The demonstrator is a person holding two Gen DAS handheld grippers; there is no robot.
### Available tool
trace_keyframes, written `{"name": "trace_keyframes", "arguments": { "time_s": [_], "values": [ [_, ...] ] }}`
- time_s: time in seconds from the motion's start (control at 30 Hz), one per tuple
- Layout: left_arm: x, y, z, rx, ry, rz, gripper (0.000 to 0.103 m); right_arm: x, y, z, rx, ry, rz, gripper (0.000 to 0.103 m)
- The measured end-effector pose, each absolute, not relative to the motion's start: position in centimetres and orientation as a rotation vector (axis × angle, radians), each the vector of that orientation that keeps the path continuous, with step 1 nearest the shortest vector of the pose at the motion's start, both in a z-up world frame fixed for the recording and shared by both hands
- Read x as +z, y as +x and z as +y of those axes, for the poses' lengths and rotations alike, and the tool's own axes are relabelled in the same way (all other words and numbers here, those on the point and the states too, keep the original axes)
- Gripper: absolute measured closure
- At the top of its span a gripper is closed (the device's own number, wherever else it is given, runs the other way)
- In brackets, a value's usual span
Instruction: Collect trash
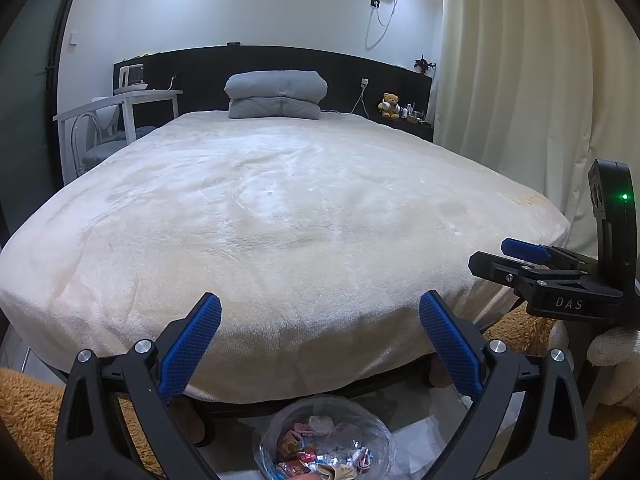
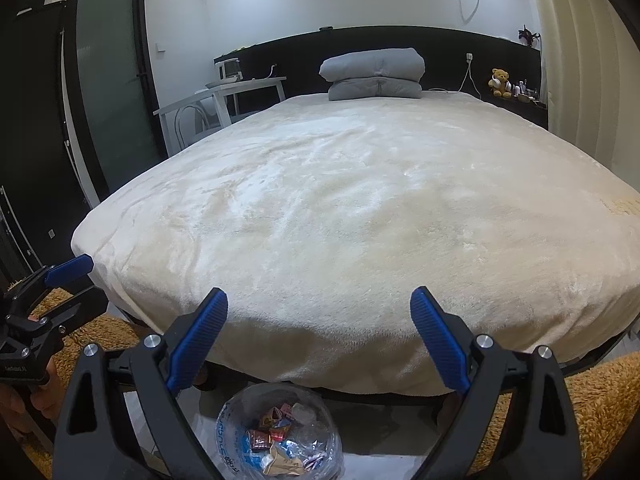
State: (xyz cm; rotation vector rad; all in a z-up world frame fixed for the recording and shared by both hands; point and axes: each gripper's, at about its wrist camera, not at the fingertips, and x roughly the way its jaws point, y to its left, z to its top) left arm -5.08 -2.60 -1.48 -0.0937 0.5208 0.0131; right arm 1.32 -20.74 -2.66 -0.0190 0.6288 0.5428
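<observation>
A clear plastic bag [image 1: 326,440] with several colourful wrappers in it sits on the floor at the foot of the bed, below and between my fingers; it also shows in the right wrist view as the bag [image 2: 280,436]. My left gripper [image 1: 320,296] is open, with nothing between its blue pads. My right gripper [image 2: 318,294] is open and empty too. Both hover above the bag and point at the bed. Each one appears in the other's view: the right gripper [image 1: 500,256] at the right edge, the left gripper [image 2: 86,278] at the left edge. No loose trash shows on the bed.
A cream blanket covers the bed [image 1: 280,220]. A folded grey quilt [image 1: 276,94] lies by the dark headboard. A white table [image 1: 120,104] and a chair stand at the left, a teddy bear [image 1: 390,105] and a curtain [image 1: 520,80] at the right. An orange shaggy rug [image 2: 592,400] flanks the bag.
</observation>
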Motion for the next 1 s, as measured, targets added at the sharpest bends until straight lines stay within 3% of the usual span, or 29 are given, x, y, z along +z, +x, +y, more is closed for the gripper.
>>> {"name": "trace_keyframes", "arguments": {
  "time_s": [1.0],
  "values": [
    [-1.46, -5.2, -2.33, 0.021, -0.097, 0.51, 0.006, -3.07, 1.21, -20.17, 0.548, -0.027, 0.642, 0.012]
  ]
}}
